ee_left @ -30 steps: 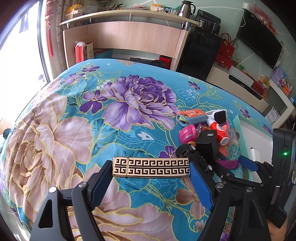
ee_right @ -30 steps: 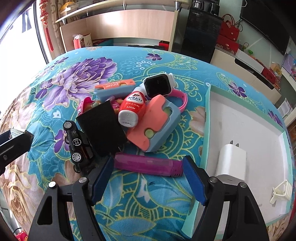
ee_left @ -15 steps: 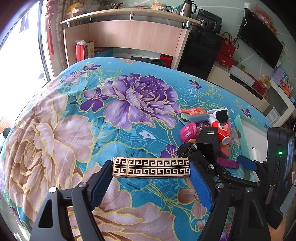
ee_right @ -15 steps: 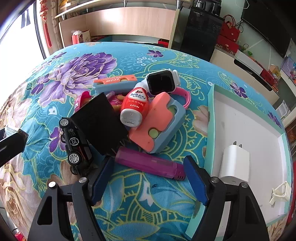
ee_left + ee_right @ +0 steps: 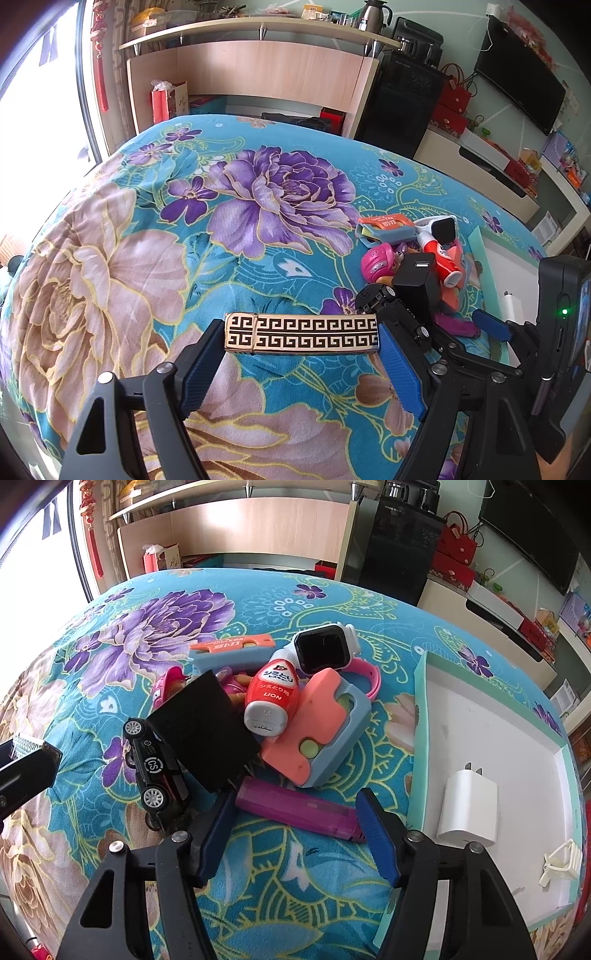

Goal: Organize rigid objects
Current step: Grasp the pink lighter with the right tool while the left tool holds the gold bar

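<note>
My left gripper (image 5: pixel 301 339) is shut on a gold lighter with a black key pattern (image 5: pixel 301 335), held level above the floral cloth. My right gripper (image 5: pixel 295 805) is open, its fingers on either side of a purple lighter (image 5: pixel 299 808) that lies on the cloth. Behind it is a pile: a black toy car (image 5: pixel 155 768), a black block (image 5: pixel 205 731), a red LION bottle (image 5: pixel 271 698), a coral and blue case (image 5: pixel 317 734), a smartwatch with pink strap (image 5: pixel 325 651), and an orange and blue holder (image 5: pixel 231 651). The pile also shows in the left wrist view (image 5: pixel 417 258).
A shallow white tray with a teal rim (image 5: pixel 419 738) lies to the right, holding a white charger plug (image 5: pixel 469 808) and a small white clip (image 5: pixel 561 860). The left gripper's tip (image 5: pixel 26 768) shows at the left edge. A wooden desk (image 5: pixel 258 70) stands behind the bed.
My right gripper has moved forward and lower, so the purple lighter now lies between its fingers. My left gripper still holds the gold lighter, shifted slightly.
</note>
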`<state>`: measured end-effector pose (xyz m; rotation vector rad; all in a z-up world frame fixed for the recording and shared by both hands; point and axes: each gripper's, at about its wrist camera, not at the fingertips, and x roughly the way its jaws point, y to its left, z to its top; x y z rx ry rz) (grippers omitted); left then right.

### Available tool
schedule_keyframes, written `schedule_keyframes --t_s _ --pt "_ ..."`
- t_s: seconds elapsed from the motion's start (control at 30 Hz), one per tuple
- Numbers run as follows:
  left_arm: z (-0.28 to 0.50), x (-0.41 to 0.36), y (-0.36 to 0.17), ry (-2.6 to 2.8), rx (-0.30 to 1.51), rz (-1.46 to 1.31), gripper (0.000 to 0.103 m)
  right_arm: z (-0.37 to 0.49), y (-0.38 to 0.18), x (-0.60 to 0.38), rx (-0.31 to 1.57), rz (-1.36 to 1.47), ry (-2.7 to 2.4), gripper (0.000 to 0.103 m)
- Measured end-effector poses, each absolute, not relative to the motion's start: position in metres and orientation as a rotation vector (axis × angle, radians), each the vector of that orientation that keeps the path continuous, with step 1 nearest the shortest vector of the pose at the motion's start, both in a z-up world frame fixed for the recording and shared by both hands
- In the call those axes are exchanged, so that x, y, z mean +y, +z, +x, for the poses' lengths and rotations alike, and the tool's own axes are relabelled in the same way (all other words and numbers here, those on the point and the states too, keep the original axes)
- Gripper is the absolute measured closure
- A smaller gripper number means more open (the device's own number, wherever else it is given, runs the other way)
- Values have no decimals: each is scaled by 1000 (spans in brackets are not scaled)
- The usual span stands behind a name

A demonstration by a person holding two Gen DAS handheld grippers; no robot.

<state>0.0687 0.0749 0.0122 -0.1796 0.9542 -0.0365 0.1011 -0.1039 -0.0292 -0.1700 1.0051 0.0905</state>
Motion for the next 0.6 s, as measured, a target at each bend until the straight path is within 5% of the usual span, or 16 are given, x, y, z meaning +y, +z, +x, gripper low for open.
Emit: schedule_keyframes --t_s 0.27,0.3,0.33,0.6 --pt "68 75 14 -34 950 -175 19 94 -20 -111 994 -124 107 36" --pt "68 74 14 -34 949 -174 19 93 -17 -112 985 -117 110 55" --pt "68 74 15 -34 947 -172 19 91 -13 -113 970 -119 102 63" --pt "68 68 16 -36 948 -152 19 91 -13 -118 985 -118 102 62"
